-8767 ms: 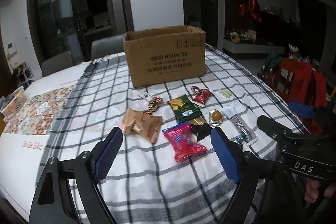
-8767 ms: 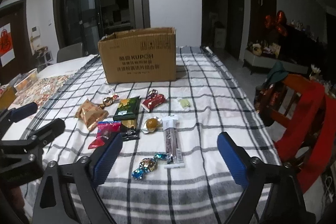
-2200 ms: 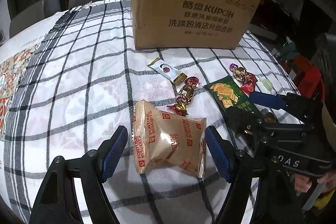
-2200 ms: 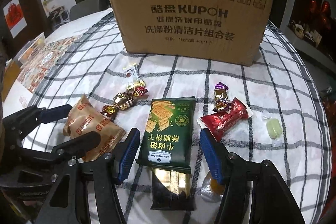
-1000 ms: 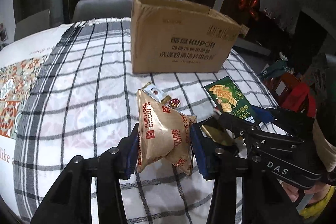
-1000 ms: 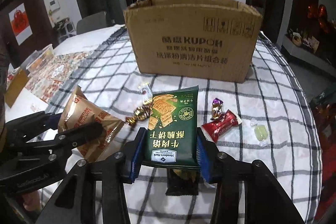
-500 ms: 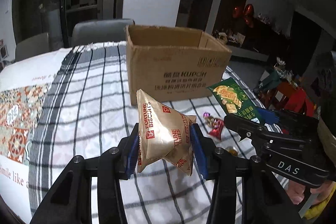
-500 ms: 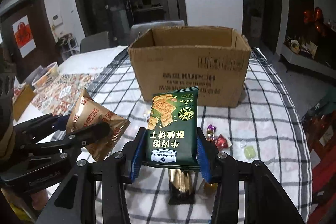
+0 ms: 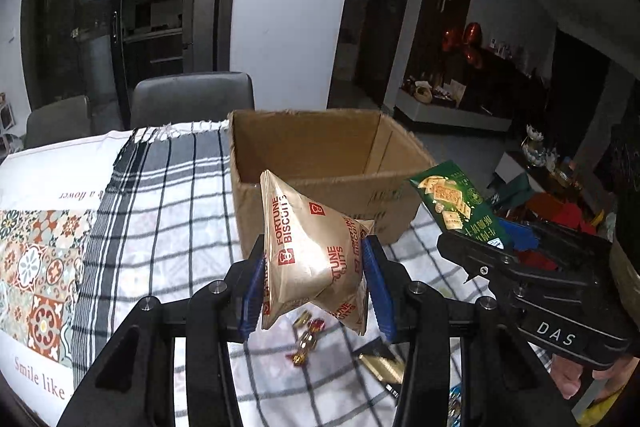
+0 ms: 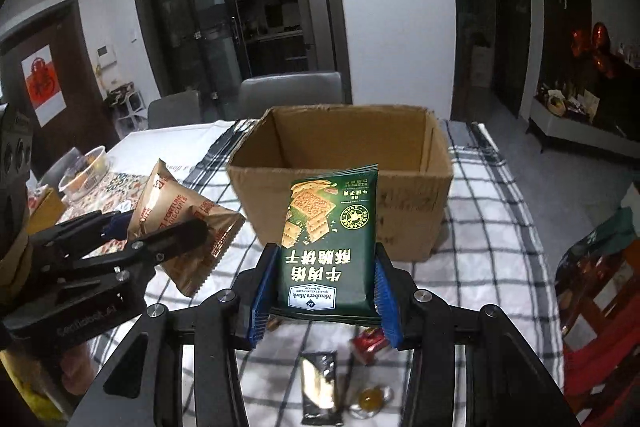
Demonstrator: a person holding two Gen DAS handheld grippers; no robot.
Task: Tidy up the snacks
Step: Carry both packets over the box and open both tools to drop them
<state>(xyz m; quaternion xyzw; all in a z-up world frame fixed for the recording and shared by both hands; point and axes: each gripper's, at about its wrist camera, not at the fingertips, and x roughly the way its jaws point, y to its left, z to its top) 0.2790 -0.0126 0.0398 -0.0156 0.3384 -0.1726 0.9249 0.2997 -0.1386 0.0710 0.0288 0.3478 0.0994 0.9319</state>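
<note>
Two snack packs pinched aloft before open brown cardboard box [image 10: 344, 183].
Left gripper [image 9: 314, 281] clamping tan foil biscuit pouch [image 9: 312, 259]; right gripper [image 10: 324, 295] clamping green cracker packet [image 10: 332, 239]; box interior showing bare.

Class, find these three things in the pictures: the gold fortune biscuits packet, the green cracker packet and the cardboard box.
gold fortune biscuits packet [image 9: 312, 259], left wrist view, middle of its front face.
green cracker packet [image 10: 332, 239], right wrist view, centre of its printed face.
cardboard box [image 10: 408, 211], right wrist view, its front wall.
</note>
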